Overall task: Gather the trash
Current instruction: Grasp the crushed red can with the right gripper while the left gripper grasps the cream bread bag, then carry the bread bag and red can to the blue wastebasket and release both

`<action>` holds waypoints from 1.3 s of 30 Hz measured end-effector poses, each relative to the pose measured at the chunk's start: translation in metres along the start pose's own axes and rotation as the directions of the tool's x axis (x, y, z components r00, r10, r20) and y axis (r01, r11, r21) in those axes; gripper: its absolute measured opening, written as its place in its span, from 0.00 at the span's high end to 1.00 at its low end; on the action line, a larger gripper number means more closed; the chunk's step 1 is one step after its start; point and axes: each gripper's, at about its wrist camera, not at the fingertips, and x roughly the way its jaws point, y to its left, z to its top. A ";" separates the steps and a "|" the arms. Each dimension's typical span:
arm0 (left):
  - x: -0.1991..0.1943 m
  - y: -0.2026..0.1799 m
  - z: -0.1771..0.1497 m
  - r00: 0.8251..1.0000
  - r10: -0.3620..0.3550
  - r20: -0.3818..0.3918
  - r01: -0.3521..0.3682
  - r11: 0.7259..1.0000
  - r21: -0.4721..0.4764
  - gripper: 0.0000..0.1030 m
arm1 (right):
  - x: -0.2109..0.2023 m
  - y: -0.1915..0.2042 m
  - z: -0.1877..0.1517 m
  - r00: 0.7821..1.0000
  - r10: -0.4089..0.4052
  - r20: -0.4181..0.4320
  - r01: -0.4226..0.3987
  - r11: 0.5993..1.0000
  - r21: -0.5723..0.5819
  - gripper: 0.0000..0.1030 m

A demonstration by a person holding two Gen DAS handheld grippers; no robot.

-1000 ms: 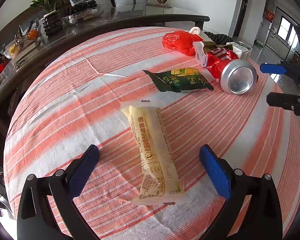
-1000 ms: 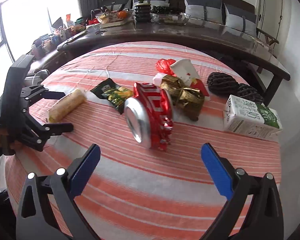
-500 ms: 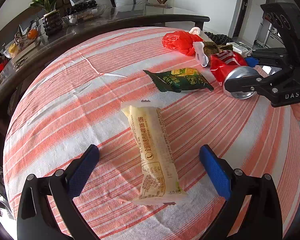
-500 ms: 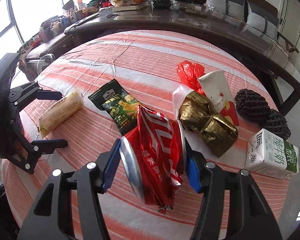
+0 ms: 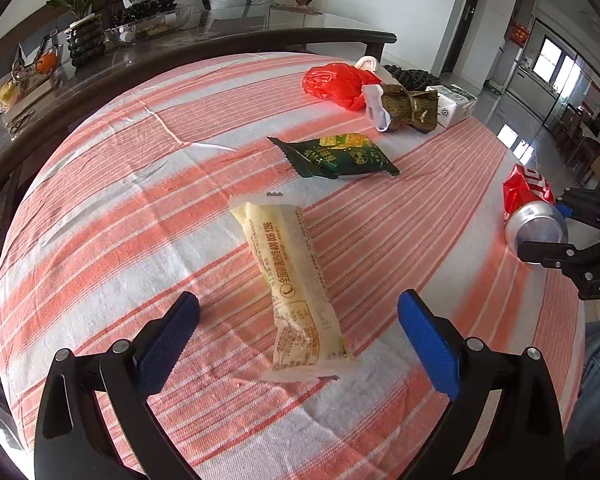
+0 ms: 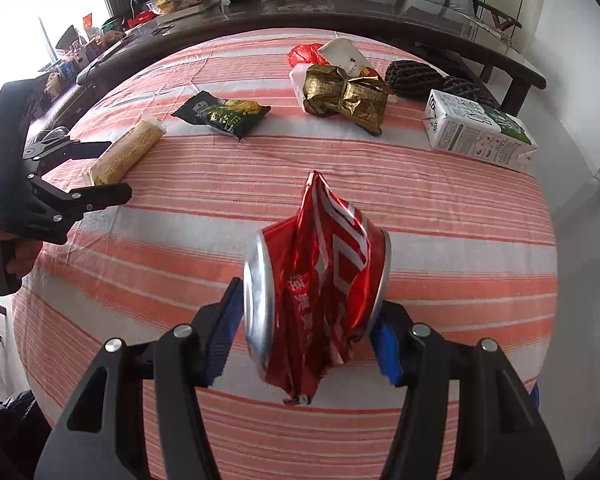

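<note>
The right gripper (image 6: pixel 306 334) is clamped on the crushed red can (image 6: pixel 316 292), one blue pad on each end of it. The can hides most of both pads and the cloth just beyond them, so from the right wrist view it is hard to say if the can touches the table (image 6: pixel 440 208) or is a little above it. In the left wrist view the can (image 5: pixel 534 216) is far to the right of the left gripper, and the right gripper's body is cut off there by the picture edge.

The left gripper (image 5: pixel 298 332) has its jaws wide apart, with nothing pressed. The yellow pack (image 5: pixel 294 284) lies between and beyond its pads, its near end about level with the tips; neither pad touches it. The small print on the pack is not readable for me.

Beyond the pack, a little to the right, lies the green bag (image 5: pixel 336 156). Farther away to the right are the red bag (image 5: pixel 336 84), the gold wrapper (image 5: pixel 410 108) and the carton (image 5: pixel 454 104), close together; a white cup (image 6: pixel 346 56) behind the wrapper is partly hidden. Two dark mesh things (image 6: pixel 406 72) lie beyond the carton, hard to identify.

Left of the left gripper the striped cloth is free up to the table rim. Between the two grippers the cloth is also free. The near rim is under both grippers and mostly hidden by their black arms. A person's hand (image 6: pixel 14 256) shows at the left border of the right wrist view, only partly.
</note>
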 end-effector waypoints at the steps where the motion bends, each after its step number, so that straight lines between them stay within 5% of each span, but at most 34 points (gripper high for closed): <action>1: -0.002 -0.001 -0.001 1.000 -0.017 -0.001 0.017 1.000 0.002 0.05 | -0.001 -0.001 0.000 1.000 0.003 0.000 -0.003 1.000 -0.007 0.44; 10: 0.000 0.004 0.007 0.999 0.035 -0.018 -0.036 0.999 -0.030 0.30 | -0.001 -0.008 0.015 0.999 0.047 0.003 -0.047 0.998 0.034 0.44; 14: -0.002 0.001 0.009 0.999 0.051 -0.019 -0.052 0.999 -0.014 0.81 | 0.001 -0.010 0.017 0.998 0.054 0.011 -0.055 0.997 0.056 0.48; 20: -0.017 -0.008 -0.002 0.999 -0.025 0.022 0.026 0.999 -0.026 0.83 | -0.023 -0.018 0.006 0.995 0.055 0.088 -0.065 0.991 0.114 0.48; 26: -0.035 -0.057 -0.001 0.989 -0.134 0.064 0.133 0.991 0.017 0.83 | -0.066 -0.054 -0.026 0.983 0.060 0.176 -0.099 0.970 0.222 0.48; 32: -0.039 -0.147 0.024 0.957 -0.282 0.070 0.273 0.955 0.117 0.83 | -0.112 -0.134 -0.087 0.978 -0.085 0.193 0.005 0.924 0.383 0.48; 39: -0.010 -0.290 0.051 0.906 -0.424 -0.017 0.412 0.870 0.269 0.83 | -0.143 -0.233 -0.172 0.961 -0.255 0.109 0.150 0.809 0.568 0.48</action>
